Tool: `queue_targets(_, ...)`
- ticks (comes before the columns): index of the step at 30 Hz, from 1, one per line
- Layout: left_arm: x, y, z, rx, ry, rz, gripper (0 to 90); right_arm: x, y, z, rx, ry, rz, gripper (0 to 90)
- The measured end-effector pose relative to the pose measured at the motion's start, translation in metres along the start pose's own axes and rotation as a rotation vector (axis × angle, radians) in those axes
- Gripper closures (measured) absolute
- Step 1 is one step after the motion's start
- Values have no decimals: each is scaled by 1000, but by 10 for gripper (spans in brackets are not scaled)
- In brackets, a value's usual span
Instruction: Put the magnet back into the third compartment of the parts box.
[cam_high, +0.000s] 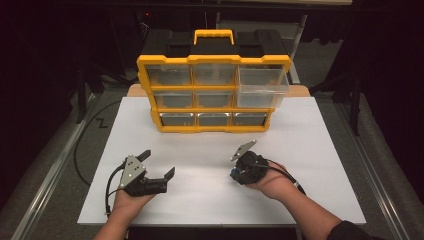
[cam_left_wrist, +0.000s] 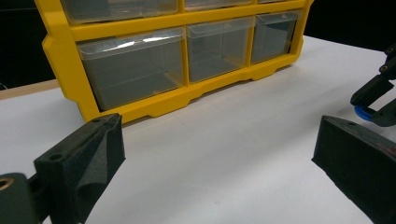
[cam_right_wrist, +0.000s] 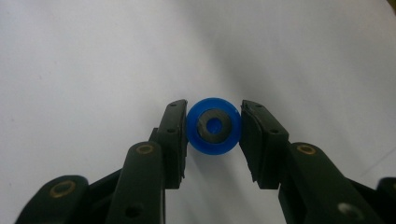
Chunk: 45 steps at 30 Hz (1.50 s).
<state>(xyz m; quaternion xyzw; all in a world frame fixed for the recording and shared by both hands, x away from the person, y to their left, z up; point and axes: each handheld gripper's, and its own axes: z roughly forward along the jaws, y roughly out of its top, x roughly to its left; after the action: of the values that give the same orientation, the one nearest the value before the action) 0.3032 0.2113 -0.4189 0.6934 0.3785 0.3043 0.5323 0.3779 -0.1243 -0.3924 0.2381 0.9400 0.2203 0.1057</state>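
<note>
A small blue round part (cam_right_wrist: 214, 126) with a dark ring in its middle sits pinched between the pads of my right gripper (cam_right_wrist: 214, 128), above the white sheet. From the high view, the right gripper (cam_high: 239, 172) points down at the right of the sheet, with a bit of blue at its tip. My left gripper (cam_high: 160, 165) rests low at the left of the sheet, jaws wide apart and empty, aimed toward the yellow drawer organiser (cam_high: 215, 95). The left gripper view has its two pads (cam_left_wrist: 84, 158) far apart, and the blue part (cam_left_wrist: 362, 112) at the right edge.
The organiser has clear drawers in three rows; its top right drawer (cam_high: 262, 85) stands pulled out. A white sheet (cam_high: 210, 195) covers the table. Dark floor and metal rails lie to both sides. A yellow handle (cam_high: 214, 35) tops the case.
</note>
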Motion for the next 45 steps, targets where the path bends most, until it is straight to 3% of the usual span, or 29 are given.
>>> queue_targets(11,-1,0,1,3,-2,1,26,-10,-24,-10,41,-17,16,651)
queue_targets(20,-1,0,0,5,-3,1,26,-15,-33,-16,94,-21,17,651)
queue_targets(27,-1,0,1,7,-4,2,27,-18,-33,-20,152,-17,-7,652)
queue_targets(45,0,0,0,5,-4,0,27,-19,-23,-31,197,13,-46,651)
